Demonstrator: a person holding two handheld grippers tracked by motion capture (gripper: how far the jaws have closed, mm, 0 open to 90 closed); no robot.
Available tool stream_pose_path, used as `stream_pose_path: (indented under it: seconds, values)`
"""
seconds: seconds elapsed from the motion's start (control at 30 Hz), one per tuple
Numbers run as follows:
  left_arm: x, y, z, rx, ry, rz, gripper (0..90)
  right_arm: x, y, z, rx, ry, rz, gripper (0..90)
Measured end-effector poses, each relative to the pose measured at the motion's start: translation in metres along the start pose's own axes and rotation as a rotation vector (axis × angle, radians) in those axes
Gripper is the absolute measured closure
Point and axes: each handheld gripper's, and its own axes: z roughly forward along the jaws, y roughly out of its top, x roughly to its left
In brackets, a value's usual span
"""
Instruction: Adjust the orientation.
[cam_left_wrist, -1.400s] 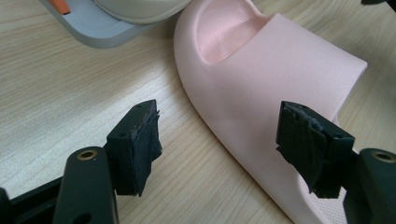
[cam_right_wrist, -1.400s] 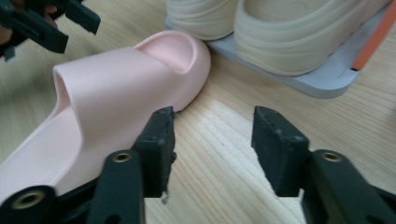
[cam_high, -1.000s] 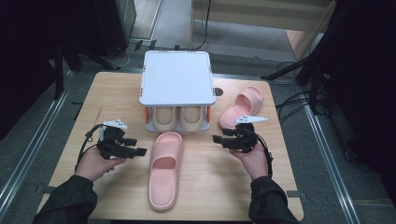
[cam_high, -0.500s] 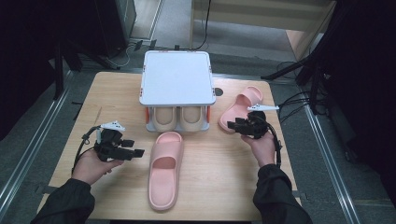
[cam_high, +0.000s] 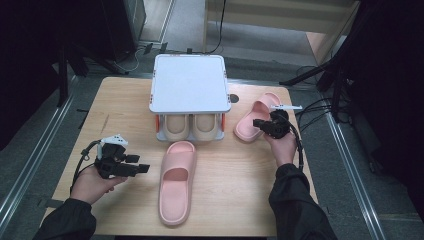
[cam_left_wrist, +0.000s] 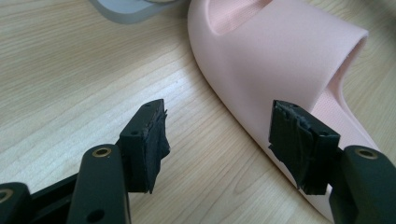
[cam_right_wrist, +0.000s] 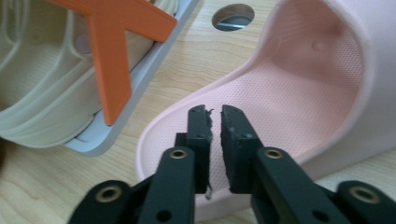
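A pink slipper (cam_high: 264, 111) lies at the table's right, beside the rack. My right gripper (cam_high: 256, 123) sits at its heel; its jaws have just been closing, and in the right gripper view they (cam_right_wrist: 214, 140) pinch the heel rim of this slipper (cam_right_wrist: 299, 93). The second pink slipper (cam_high: 176, 182) lies in the front middle. My left gripper (cam_high: 142, 168) is level to its left, open; its jaws have just been closing slightly. In the left gripper view bare wood lies between the jaws (cam_left_wrist: 219, 140), and the right one stands by the slipper's side (cam_left_wrist: 280, 60).
A white-topped shoe rack (cam_high: 189, 82) stands at the back middle with a beige pair (cam_high: 192, 128) on its lower shelf and an orange cross brace (cam_right_wrist: 112, 51) at its side. A round cable hole (cam_high: 234, 98) is in the wooden table (cam_high: 125, 105) beside it.
My right hand has moved away from me to the right slipper's heel and its jaws have closed on the rim. The left hand has stayed in place.
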Motion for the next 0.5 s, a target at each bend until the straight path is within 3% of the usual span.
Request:
stream_pose_path:
  seconds: [0.07, 0.2, 0.3, 0.5]
  values:
    - [0.001, -0.002, -0.001, 0.005, 0.004, -0.002, 36.4, -0.002, 0.003, 0.002, 0.000, -0.022, -0.011, 90.0]
    - [0.001, -0.004, -0.002, 0.006, 0.011, -0.007, 36.4, -0.010, 0.003, 0.006, -0.011, -0.060, 0.019, 90.0]
    - [0.002, -0.005, -0.003, 0.002, 0.011, -0.015, 36.4, -0.017, 0.000, 0.008, -0.002, -0.076, 0.048, 90.0]
    - [0.001, -0.004, -0.001, 0.013, 0.011, -0.007, 36.2, -0.024, -0.002, 0.007, 0.007, -0.092, 0.057, 87.9]
